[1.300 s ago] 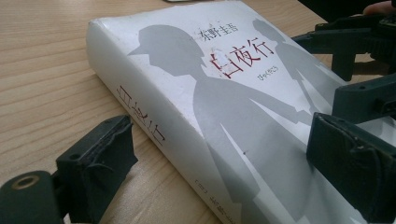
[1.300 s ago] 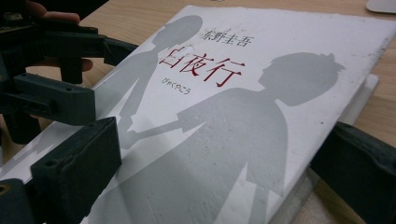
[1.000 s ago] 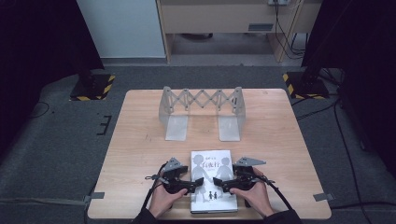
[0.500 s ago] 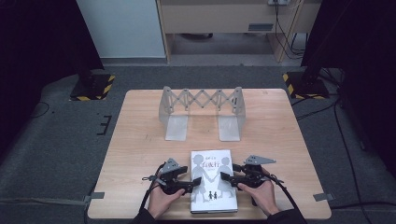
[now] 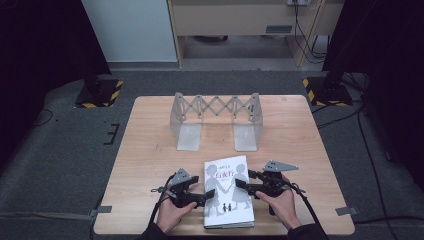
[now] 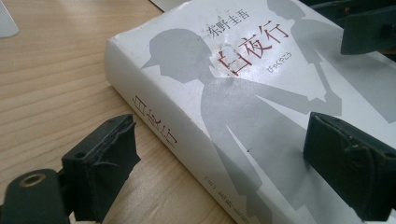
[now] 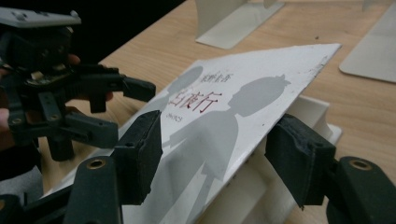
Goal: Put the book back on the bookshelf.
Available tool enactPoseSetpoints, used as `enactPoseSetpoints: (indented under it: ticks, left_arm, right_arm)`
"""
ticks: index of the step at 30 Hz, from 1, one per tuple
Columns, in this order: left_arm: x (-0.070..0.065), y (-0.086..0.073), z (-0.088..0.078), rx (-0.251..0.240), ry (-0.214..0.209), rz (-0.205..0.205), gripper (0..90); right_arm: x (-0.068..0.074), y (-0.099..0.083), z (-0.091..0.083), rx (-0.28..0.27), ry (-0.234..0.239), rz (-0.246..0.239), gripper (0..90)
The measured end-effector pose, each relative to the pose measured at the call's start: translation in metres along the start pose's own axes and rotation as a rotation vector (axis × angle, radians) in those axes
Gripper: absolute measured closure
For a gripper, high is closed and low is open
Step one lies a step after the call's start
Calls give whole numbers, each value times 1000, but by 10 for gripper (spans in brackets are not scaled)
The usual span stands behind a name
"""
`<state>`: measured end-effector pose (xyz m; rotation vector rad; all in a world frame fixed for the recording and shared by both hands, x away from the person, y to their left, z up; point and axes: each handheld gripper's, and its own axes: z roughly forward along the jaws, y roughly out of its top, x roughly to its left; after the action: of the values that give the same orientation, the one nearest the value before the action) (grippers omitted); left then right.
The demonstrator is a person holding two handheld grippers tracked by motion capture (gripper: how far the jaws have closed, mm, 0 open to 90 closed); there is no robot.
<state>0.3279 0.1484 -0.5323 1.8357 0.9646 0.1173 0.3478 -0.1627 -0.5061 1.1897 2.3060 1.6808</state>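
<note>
- The white book (image 5: 227, 192) lies flat near the front edge of the wooden table (image 5: 150, 150), between the two hands, cover up with grey silhouettes and red title characters
- Left gripper (image 5: 209, 194) sits at the book's left edge, by the spine; in the left gripper view one jaw is over the bare wood beside the spine and the other hangs over the cover, pads clear of the book, so it's open with nothing gripped, and the jaws have just been opening
- Right gripper (image 5: 243, 179) comes in from the book's right side; in the right gripper view the front cover (image 7: 243, 116) is lifted off the page block and runs between the jaws
- Those jaws stand about halfway and have just been closing; whether the pads actually pinch the cover I cannot tell
- Further back, well apart from the book, stands the grey accordion-style rack (image 5: 215, 117)
</note>
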Motion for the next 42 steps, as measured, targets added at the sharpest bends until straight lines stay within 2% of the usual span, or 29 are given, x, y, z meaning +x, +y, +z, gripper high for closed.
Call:
enactPoseSetpoints:
  ticks: [4, 8, 11, 13, 14, 15, 23, 26, 27, 30, 31, 33, 34, 36, 39, 42]
  left_arm:
    - [0, 1, -1, -10, -5, 15, 92]
    - [0, 1, -2, -8, -5, 13, 96]
    - [0, 0, -2, -8, -11, 4, 107]
    - [0, 0, -2, -3, -13, 3, 123]
    - [0, 0, -2, 9, -14, 6, 130]
    - [0, 0, -3, 6, -14, 5, 138]
    - [0, 1, -3, 13, -21, 8, 165]
    - [0, 1, -4, 17, -24, 10, 175]
    - [0, 1, -4, 15, -26, 10, 185]
    - [0, 2, -5, 9, -35, -1, 196]
    - [0, 2, -5, 9, -35, -1, 215]
    - [2, 3, -7, -11, -26, -5, 229]
    - [2, 3, -7, -11, -26, -5, 232]
    - [4, 4, -9, -32, -45, -35, 234]
    - [3, 4, -8, -38, -57, -39, 232]
    - [2, 4, -7, -39, -71, -42, 220]
  right_arm:
    - [1, 5, 4, -6, 8, 6, 356]
    - [6, 6, 3, -18, 27, 18, 400]
    - [6, 2, 2, 4, 26, 43, 416]
    - [6, -2, 5, 56, 47, 72, 458]
    - [7, -3, 7, 73, 52, 75, 463]
    - [7, -3, 8, 103, 46, 57, 458]
    - [2, -2, 11, 111, 81, 88, 477]
    - [0, -2, 12, 117, 97, 115, 506]
    - [0, -2, 12, 119, 109, 146, 544]
    - [-1, 0, 11, 88, 129, 194, 637]
    - [-1, 0, 11, 88, 129, 194, 637]
    - [0, 3, 9, 63, 145, 228, 686]
    - [0, 3, 9, 63, 145, 228, 686]
    - [1, 4, 9, 57, 148, 261, 710]
    - [3, 6, 8, 51, 146, 302, 729]
    - [6, 8, 7, 42, 141, 311, 737]
